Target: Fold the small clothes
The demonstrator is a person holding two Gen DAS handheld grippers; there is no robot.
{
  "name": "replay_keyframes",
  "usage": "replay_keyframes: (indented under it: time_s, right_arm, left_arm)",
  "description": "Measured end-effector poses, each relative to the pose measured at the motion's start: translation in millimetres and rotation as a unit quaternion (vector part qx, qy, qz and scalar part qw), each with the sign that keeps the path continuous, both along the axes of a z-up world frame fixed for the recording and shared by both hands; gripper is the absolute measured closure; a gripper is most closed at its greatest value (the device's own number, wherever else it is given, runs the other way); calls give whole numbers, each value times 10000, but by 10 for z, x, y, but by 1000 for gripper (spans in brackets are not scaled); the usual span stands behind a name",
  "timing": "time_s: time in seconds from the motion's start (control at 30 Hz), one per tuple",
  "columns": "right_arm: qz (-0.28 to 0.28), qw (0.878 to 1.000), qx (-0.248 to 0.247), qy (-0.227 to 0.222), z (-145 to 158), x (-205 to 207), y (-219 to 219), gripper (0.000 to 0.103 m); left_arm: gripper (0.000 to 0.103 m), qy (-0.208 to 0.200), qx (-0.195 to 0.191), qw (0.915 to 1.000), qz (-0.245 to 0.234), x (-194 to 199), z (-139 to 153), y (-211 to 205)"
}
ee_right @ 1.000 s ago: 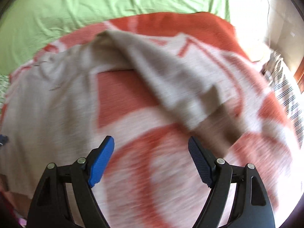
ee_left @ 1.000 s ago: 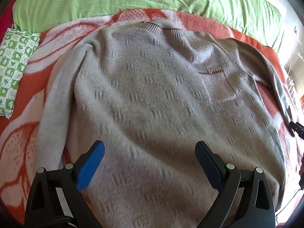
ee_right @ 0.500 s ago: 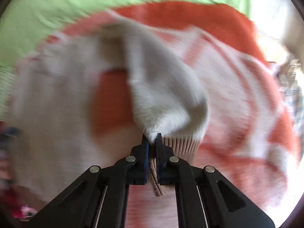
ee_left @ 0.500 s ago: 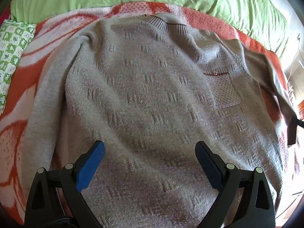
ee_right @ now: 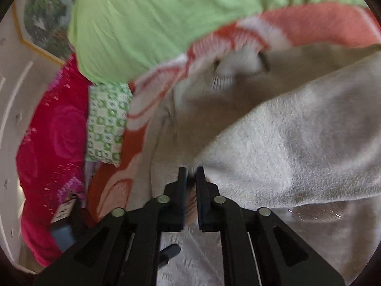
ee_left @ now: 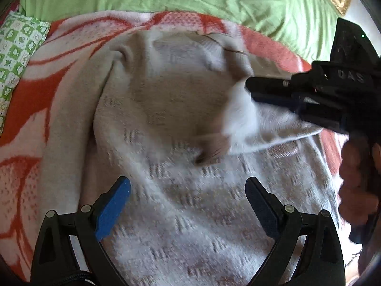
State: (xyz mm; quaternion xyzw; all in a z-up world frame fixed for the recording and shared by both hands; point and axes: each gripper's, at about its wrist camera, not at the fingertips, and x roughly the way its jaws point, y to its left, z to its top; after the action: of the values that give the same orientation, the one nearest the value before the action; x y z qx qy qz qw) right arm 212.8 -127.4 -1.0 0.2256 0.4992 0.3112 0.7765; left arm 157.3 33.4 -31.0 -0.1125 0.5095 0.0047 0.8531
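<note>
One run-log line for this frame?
left gripper: open, above sweater | right gripper: sleeve between jaws, opening, across sweater

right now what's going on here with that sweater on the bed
A person is folding a grey knit sweater spread on an orange and white blanket. The right gripper has carried the sleeve across the sweater's chest; its jaws have just been opening slightly, with the cuff between them, though blur hides whether the pads press on it. The left gripper hovers open over the lower body, holding nothing.
</note>
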Motion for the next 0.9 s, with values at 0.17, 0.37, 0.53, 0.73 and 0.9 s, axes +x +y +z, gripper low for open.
replay_keyframes:
  time_s: [0.17,0.37,0.53,0.73,0.9]
  right_arm:
    - [-237,9997,113,-3,-43,21,-165,51]
    - [-886,9960,42,-44,-21,-203,-727,51]
    - [-1329,9911,95,38,-50,-357,-1121,51]
    - [-1780,9840,-57,-95,-9,-401,-1418,51]
    - [-2150,9763,-186,-182,-7,-342,-1668,51]
  left_arm:
    - [6,82,130,9998,142,298,-97,165]
    - [5,516,28,9987,27,889,-356,199]
    - [49,434,-75,9989,-129,1143,-455,48]
    - [97,-163,-24,9983,-551,1062,-13,17]
    - [97,-688,333,9971,31,1009,381,596]
